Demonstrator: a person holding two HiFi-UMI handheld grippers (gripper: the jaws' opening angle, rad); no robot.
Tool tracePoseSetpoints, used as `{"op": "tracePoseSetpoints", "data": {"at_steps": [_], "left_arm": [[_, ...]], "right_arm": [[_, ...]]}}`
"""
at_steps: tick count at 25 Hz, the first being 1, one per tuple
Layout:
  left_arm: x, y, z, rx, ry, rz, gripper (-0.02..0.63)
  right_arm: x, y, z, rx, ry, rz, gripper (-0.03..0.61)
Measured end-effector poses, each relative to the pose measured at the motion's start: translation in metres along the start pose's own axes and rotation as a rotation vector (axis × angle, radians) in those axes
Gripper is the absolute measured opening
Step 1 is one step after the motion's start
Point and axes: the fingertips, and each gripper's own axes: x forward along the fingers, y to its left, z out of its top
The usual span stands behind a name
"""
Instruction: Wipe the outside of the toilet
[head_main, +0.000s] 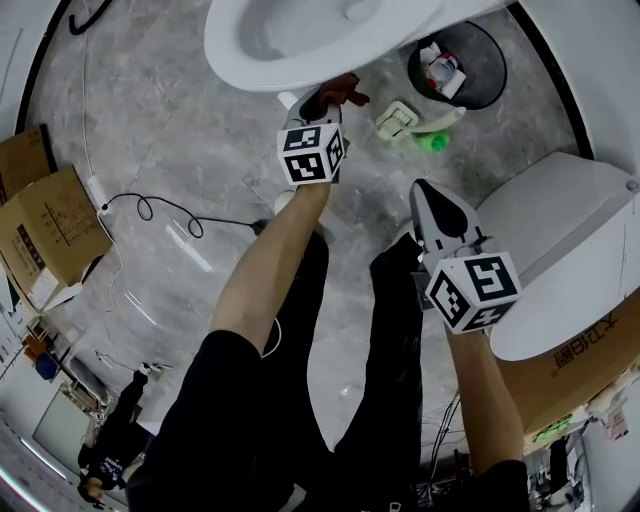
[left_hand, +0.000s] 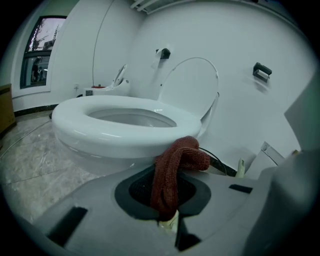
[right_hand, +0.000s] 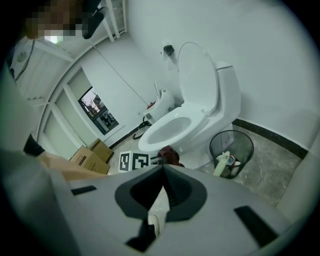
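Toilet (left_hand: 125, 125): white, seat down and lid up; the bowl stands straight ahead of the left claw (left_hand: 167, 217), its rim just above the claw's tips; seen from the head view (head_main: 260, 50) and from the right gripper view (right_hand: 185, 120)
Cloth (left_hand: 172, 170): rust-red and knitted; pinched between the left claw's jaws, it rises from them and folds over to the right, just under the bowl's rim; whether it touches the bowl cannot be told
Left claw (head_main: 322, 103): closed on the cloth (head_main: 340, 92); held out on a stretched arm toward the bowl's outside
Right claw (right_hand: 157, 200): jaws together with nothing between them; held back (head_main: 425, 190), well apart from the toilet, with the cloth (right_hand: 167, 154) ahead of it
Bin (head_main: 480, 70): black mesh with rubbish inside; on the floor ahead and to the right of the right claw, beside the toilet (right_hand: 231, 150)
Boxes (head_main: 50, 230): cardboard, far off to the left of the left claw
Cable (head_main: 160, 210): black, on the grey floor left of the left claw
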Motion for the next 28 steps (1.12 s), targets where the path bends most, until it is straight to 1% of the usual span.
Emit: {"op": "tracePoseSetpoints", "data": {"at_steps": [9, 17, 24, 28], "left_arm": [[-0.033, 0.054, -0.003, 0.020, 0.009, 0.021, 0.037], [-0.049, 0.093, -0.001, 0.029, 0.006, 0.031, 0.037], [-0.061, 0.126, 0.004, 0.058, 0.019, 0.031, 0.038], [-0.065, 0.147, 0.009, 0.052, 0.019, 0.047, 0.037]], "right_arm": [[0.025, 0.044, -0.009, -0.020, 0.031, 0.031, 0.003], [0.046, 0.066, -0.011, -0.032, 0.045, 0.039, 0.003], [0.063, 0.085, -0.011, -0.038, 0.056, 0.046, 0.003], [0.071, 0.095, -0.010, -0.046, 0.061, 0.053, 0.003]]}}
